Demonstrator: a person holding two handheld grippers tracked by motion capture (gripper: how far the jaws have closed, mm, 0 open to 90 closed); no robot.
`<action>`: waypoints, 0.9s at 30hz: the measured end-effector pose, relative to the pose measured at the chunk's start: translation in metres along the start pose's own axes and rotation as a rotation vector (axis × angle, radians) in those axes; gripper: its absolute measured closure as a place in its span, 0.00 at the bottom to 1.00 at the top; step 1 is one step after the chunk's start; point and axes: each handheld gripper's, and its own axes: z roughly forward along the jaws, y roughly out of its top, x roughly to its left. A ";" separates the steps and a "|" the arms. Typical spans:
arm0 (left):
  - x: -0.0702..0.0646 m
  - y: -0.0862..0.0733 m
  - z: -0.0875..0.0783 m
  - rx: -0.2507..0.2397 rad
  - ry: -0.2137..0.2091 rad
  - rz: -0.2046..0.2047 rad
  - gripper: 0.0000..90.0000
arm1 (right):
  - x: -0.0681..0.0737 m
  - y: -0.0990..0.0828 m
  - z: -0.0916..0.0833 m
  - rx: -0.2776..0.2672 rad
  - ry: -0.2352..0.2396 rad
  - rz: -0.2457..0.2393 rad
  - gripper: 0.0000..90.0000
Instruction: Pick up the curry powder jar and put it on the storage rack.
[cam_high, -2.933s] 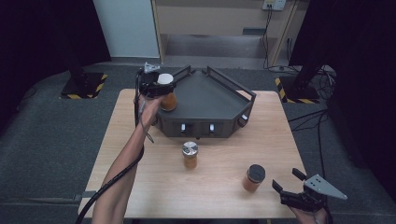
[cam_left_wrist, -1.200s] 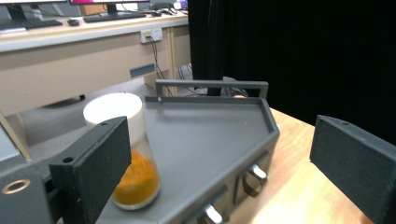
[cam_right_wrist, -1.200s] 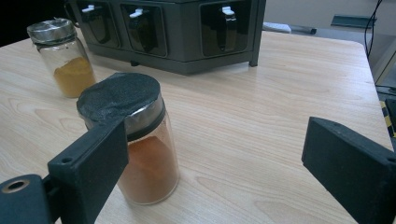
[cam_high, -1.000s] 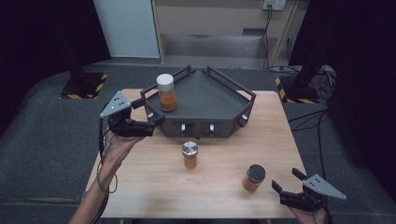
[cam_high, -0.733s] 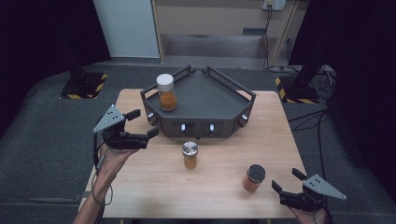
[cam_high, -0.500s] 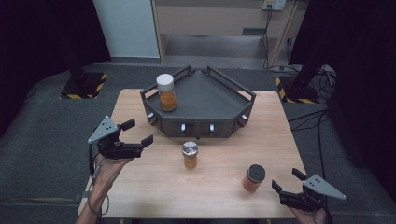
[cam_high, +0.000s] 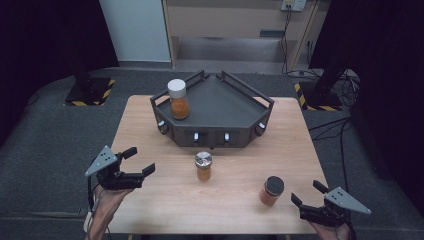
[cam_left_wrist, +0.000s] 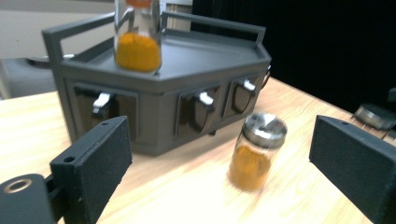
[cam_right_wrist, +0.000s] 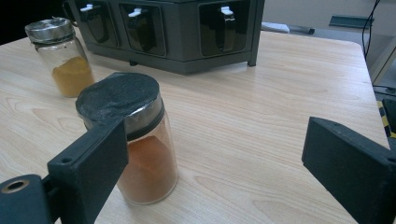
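Silver-lidded jar: the spice jar (cam_high: 203, 166) nearest the left gripper stands upright near the centre of the high view, just below the rack's front. It is clear glass with a shiny metal cap and yellow-orange powder filling its lower half. In the left gripper view it (cam_left_wrist: 254, 151) sits right of centre, slightly blurred, between the two jaws' lines but farther off.

Left gripper: the left gripper (cam_high: 136, 162) hangs at the lower left of the high view, over the table's left edge, jaws spread wide with nothing in them, well apart from the jar.

Right gripper: the right gripper (cam_high: 309, 194) sits at the lower right corner, jaws likewise apart and empty.

Black-lidded jar: a jar (cam_high: 271, 190) of reddish-orange powder with a dark cap stands just left of the right gripper; in the right gripper view it (cam_right_wrist: 137, 140) rises behind the left jaw, partly hidden by it.

Rack: a dark grey angular spice rack (cam_high: 215, 125) with railings and small front hooks fills the upper middle of the table.

White-lidded jar: a taller jar (cam_high: 178, 99) of orange powder stands on the rack's upper left corner.

Table: light wooden top (cam_high: 150, 125); the stretch between the left gripper and the silver-lidded jar is bare wood.
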 end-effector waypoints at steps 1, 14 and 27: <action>0.000 -0.004 -0.001 0.003 0.002 -0.002 0.05 | 0.000 0.000 0.000 0.000 0.000 0.000 0.08; 0.004 -0.044 -0.018 0.018 0.029 -0.033 0.06 | 0.001 0.000 0.001 0.003 -0.003 -0.001 0.08; 0.002 -0.059 -0.018 0.064 0.052 -0.017 0.05 | 0.000 0.000 0.000 0.001 0.002 -0.001 0.08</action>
